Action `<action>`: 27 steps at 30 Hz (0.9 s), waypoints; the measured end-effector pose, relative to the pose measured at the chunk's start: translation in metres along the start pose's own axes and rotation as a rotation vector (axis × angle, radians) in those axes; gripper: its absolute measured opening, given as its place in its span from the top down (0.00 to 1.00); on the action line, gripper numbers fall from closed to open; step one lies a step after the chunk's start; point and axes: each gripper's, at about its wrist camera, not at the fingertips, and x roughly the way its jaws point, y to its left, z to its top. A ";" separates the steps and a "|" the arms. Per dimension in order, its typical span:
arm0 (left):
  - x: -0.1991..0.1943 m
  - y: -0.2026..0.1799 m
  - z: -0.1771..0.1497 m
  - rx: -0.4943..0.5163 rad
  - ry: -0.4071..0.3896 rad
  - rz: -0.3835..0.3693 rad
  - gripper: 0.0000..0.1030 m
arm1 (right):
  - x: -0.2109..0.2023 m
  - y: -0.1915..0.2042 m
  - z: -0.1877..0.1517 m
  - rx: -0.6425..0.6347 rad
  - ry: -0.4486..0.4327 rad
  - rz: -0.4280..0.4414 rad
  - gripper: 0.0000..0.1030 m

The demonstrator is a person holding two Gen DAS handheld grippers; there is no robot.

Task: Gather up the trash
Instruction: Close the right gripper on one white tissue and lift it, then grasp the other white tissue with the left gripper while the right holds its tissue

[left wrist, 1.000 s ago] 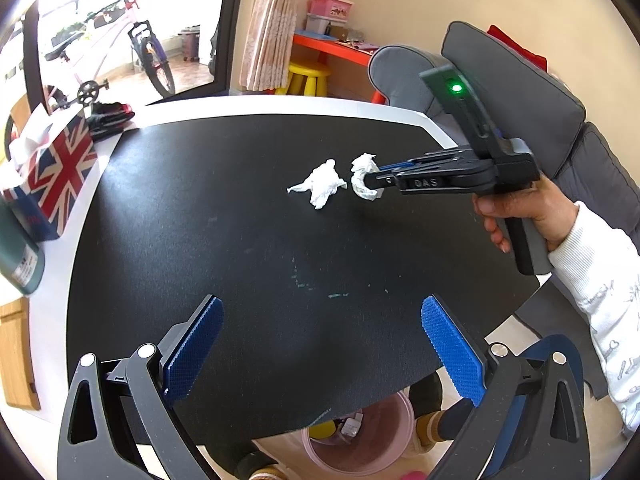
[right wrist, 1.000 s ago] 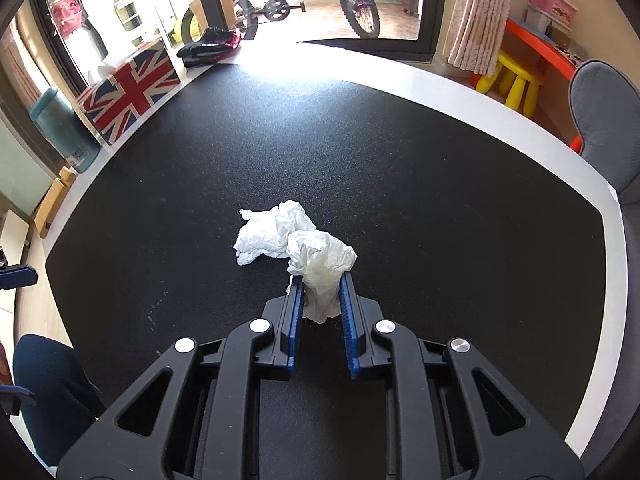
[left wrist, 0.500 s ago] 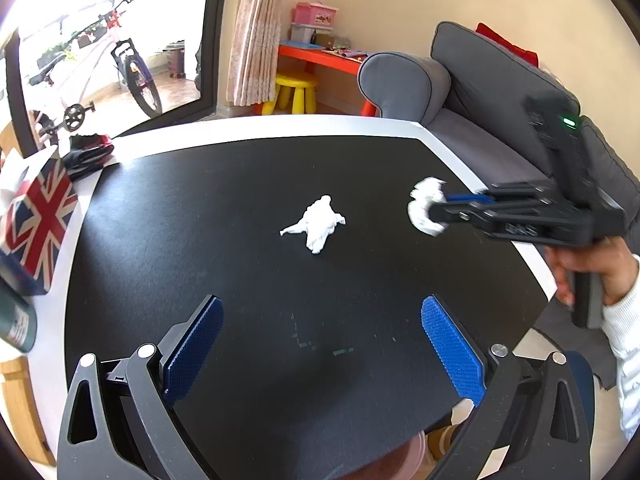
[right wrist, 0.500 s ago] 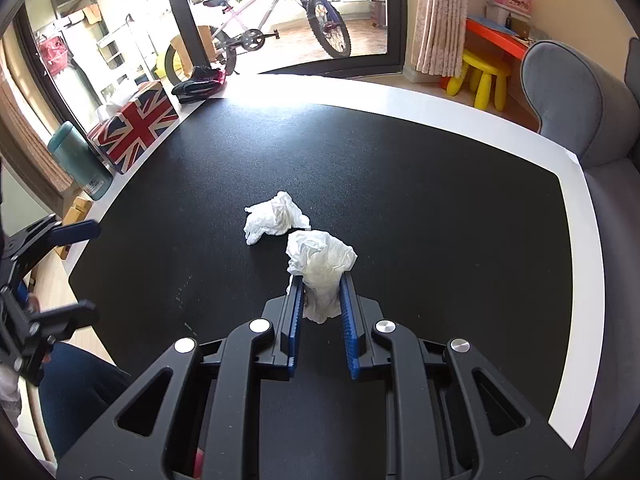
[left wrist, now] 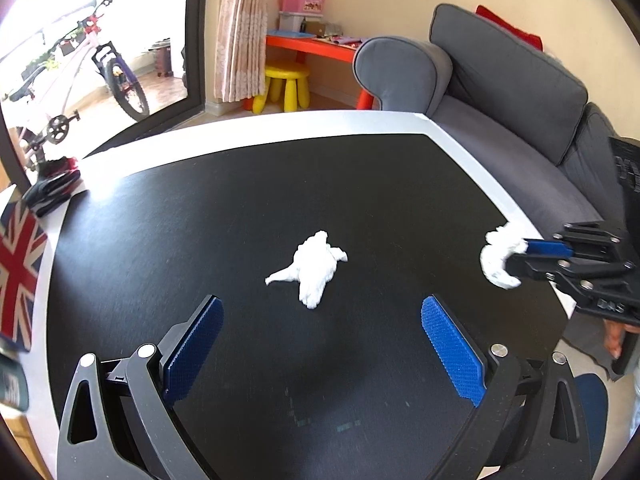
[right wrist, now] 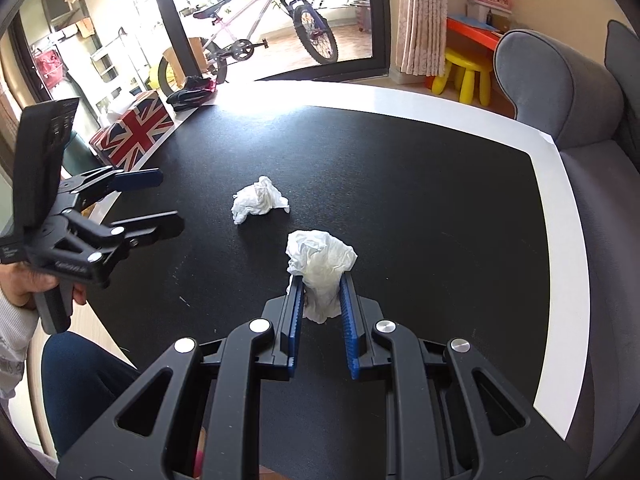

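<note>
A crumpled white tissue (left wrist: 311,267) lies in the middle of the black table (left wrist: 248,184); it also shows in the right wrist view (right wrist: 259,199). My left gripper (left wrist: 320,344) is open and empty, a short way in front of that tissue; it shows at the left in the right wrist view (right wrist: 162,200). My right gripper (right wrist: 320,284) is shut on a second crumpled tissue (right wrist: 323,270) and holds it above the table's right edge; the held tissue shows in the left wrist view (left wrist: 498,258).
A Union Jack box (right wrist: 134,132) and a dark glove (right wrist: 190,94) sit at the table's far left edge. A grey sofa (left wrist: 512,92) runs along the right side. A yellow stool (left wrist: 285,86) and a bicycle (right wrist: 260,36) stand beyond the table.
My right gripper has lifted one tissue off the table and carried it back to the right edge. My left gripper has moved forward toward the tissue left on the table.
</note>
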 end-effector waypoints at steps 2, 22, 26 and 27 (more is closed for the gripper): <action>0.011 -0.001 0.006 0.010 0.013 0.008 0.07 | -0.001 -0.005 -0.001 0.013 -0.003 0.007 0.82; 0.074 0.007 0.013 -0.001 0.141 0.023 0.70 | 0.012 -0.019 -0.002 0.040 0.008 0.015 0.82; 0.071 0.008 0.011 -0.004 0.132 0.023 0.80 | 0.012 -0.018 -0.003 0.035 0.006 0.016 0.82; 0.070 0.008 0.010 -0.006 0.130 0.024 0.82 | 0.012 -0.018 -0.004 0.036 0.006 0.017 0.82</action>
